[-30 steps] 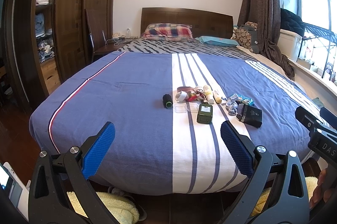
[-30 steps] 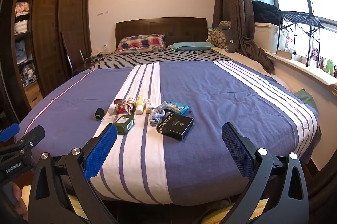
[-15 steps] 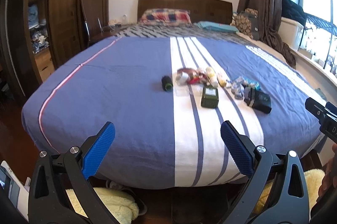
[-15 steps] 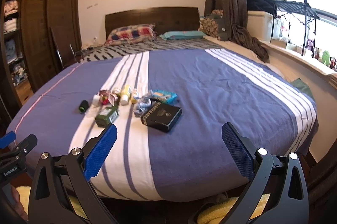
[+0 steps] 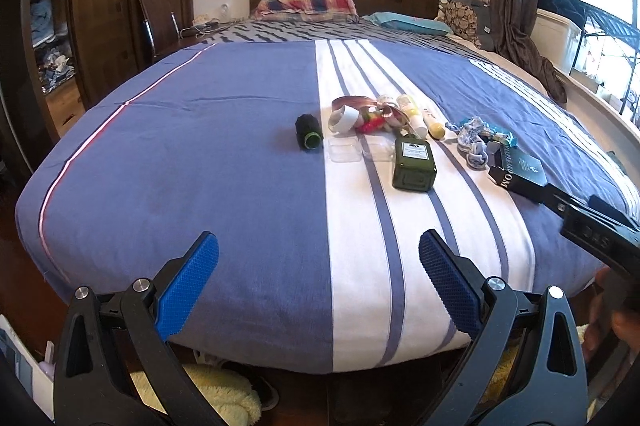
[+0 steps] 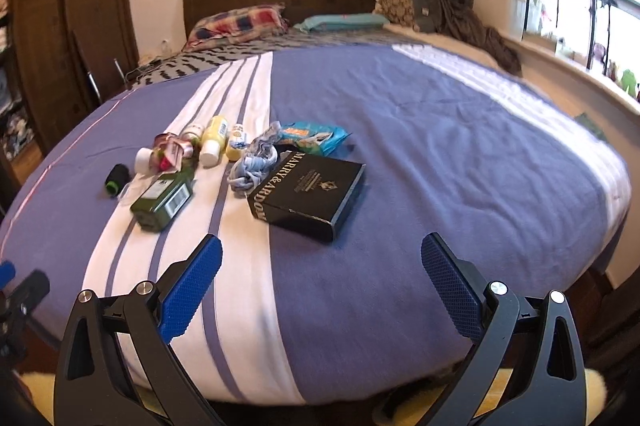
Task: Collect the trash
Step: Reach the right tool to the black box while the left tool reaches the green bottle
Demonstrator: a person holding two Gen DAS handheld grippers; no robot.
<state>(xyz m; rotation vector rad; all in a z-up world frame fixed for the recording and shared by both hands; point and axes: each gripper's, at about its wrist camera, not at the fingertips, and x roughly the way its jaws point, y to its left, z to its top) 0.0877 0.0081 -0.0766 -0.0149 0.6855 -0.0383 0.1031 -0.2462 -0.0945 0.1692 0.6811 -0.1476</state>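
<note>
Trash (image 6: 256,161) (one pile) on bed (image 6: 440,145) | one black box (image 6: 308,193) | both hand-held grippers (image 5: 318,278) (image 6: 320,274) wide, empty

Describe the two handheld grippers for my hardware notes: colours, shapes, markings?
Both match. The left gripper and right gripper each have two black, open-framed triangular fingers with silver bolts and blue cross-hatched pads. The right gripper's black body, in the left view, carries partly readable white lettering. No cables or sleeves show.
</note>
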